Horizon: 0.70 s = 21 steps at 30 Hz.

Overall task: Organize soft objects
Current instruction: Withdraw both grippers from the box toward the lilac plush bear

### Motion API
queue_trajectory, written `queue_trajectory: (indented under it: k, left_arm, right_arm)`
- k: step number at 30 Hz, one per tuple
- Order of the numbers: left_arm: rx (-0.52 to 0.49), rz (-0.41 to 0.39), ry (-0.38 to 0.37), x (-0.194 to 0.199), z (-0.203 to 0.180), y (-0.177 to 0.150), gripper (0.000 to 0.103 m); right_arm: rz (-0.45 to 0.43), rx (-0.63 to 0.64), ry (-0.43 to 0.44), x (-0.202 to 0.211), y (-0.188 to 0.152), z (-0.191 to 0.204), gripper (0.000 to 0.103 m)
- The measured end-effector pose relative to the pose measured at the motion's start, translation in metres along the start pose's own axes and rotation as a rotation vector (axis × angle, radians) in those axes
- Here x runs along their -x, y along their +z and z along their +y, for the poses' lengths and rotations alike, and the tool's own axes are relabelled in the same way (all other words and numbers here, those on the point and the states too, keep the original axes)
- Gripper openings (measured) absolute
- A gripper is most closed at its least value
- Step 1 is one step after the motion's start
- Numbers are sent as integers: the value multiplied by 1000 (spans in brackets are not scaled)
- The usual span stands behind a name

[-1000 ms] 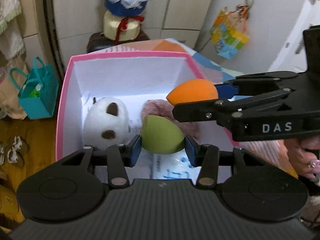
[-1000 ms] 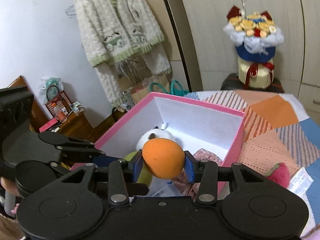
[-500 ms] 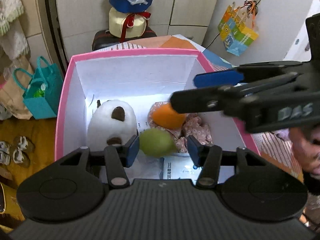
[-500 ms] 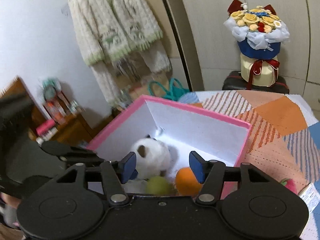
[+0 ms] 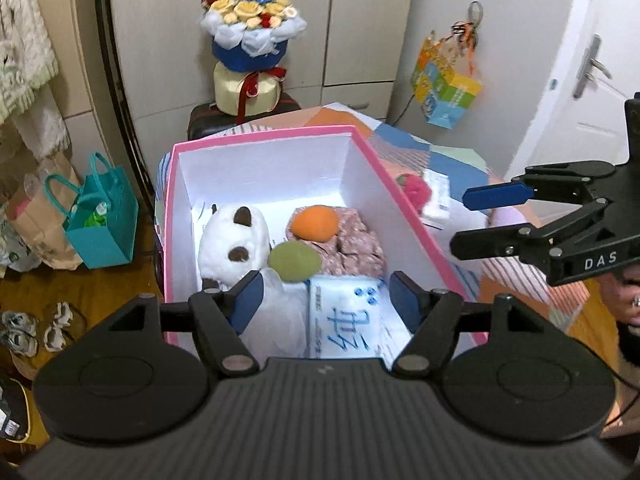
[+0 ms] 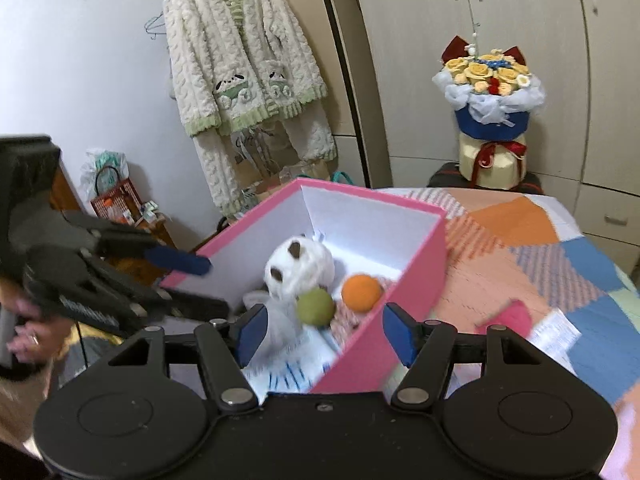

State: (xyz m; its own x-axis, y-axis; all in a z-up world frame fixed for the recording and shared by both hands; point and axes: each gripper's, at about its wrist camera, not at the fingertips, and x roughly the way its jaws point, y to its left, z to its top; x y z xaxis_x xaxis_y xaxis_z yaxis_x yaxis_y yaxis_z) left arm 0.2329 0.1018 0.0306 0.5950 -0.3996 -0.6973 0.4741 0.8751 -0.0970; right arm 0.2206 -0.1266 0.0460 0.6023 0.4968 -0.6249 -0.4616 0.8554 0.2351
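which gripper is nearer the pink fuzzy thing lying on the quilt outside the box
Right. The right gripper has the pink fuzzy thing just past its right fingertip on the quilt, while the left gripper hangs over the pink box, whose wall lies between.

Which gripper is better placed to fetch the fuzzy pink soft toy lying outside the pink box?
Probably right. The fuzzy pink soft toy lies on the patchwork quilt just beyond the empty, opening right gripper. The left gripper, also empty, faces into the pink cardboard box.
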Motion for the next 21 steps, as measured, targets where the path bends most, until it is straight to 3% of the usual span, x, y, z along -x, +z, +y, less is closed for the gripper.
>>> queue_trajectory:
  k: [9, 12, 21]
  left_arm:
    - [-64, -44, 2, 52, -33, -18, 76]
    - [-82, -58, 4, 65, -45, -25, 78]
    - [-94, -105, -1, 85, -73, -50, 85]
  right_arm:
    - [-25, 108, -40, 61, -19, 33, 72]
    - [-30, 142, -46, 77, -27, 44, 77]
    - [-3, 225, -66, 109, -48, 63, 81]
